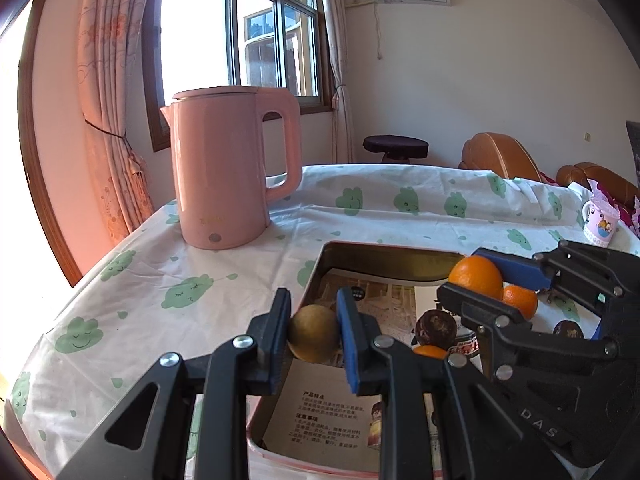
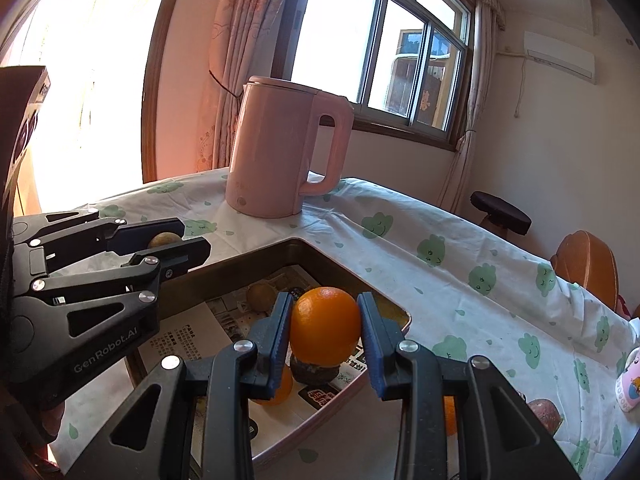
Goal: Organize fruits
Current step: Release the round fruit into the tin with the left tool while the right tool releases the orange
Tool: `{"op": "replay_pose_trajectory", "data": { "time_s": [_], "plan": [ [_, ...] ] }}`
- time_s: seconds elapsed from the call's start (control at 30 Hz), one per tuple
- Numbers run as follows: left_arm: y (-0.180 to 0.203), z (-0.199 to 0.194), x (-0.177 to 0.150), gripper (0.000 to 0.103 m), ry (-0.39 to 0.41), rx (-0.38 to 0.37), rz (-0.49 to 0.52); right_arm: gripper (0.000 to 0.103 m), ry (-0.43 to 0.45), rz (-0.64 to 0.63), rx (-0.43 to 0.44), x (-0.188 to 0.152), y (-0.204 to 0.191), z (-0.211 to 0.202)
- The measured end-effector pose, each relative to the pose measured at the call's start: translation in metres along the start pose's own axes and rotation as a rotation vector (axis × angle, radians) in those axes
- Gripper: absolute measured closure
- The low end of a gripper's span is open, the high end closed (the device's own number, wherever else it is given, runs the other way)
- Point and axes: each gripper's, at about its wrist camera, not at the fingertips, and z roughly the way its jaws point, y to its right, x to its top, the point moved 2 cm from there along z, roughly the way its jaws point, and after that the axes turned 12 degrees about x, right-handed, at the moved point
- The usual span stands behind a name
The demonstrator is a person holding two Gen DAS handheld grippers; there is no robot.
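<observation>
2 grippers hang side by side over a tray [image 1: 320, 264] on a table: the left gripper [image 1: 314, 334] is clamped on a yellow-brown round fruit [image 1: 314, 334], and the right gripper [image 2: 325, 330] is clamped on a big orange [image 2: 325, 326], both fruits held above the tray's near half. The tray is lined with printed paper [image 1: 324, 424], and on that paper, below the held orange, lie a dark wrinkled fruit [image 2: 314, 374], a small orange [image 2: 280, 390] and, farther back, a brownish fruit [image 2: 261, 297]. Just outside the tray, on the cloth [image 2: 400, 248] with green cloud faces, there is another small orange [image 1: 520, 300] and 1 more dark fruit [image 1: 568, 330]. Past the tray stands a pink kettle [image 1: 232, 172], lid on, handle toward the right. At the table's right edge is a cartoon mug [image 1: 600, 220]. Behind are a window [image 1: 240, 36] with curtains, a dark stool [image 1: 395, 148] and a brown sofa [image 1: 500, 156]
</observation>
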Motion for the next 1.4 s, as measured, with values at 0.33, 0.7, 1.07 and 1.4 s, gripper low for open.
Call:
{"op": "replay_pose_trajectory", "data": {
  "time_s": [0.33,0.7,1.07,1.4],
  "plan": [
    [0.001,0.017,-0.005,0.077,-0.072,-0.007,0.028,0.068,-0.127,0.018,0.053,0.000,-0.002,0.033],
    [0.006,0.027,-0.011,0.078,-0.112,-0.002,0.070,0.068,-0.219,0.006,0.065,-0.007,-0.005,0.051],
    [0.005,0.021,-0.010,0.064,-0.102,0.044,0.082,0.067,-0.236,0.002,0.071,-0.007,-0.003,0.047],
    [0.005,-0.013,-0.003,0.025,-0.009,0.008,0.049,0.055,-0.169,-0.020,0.043,-0.010,-0.005,0.021]
  ]
}}
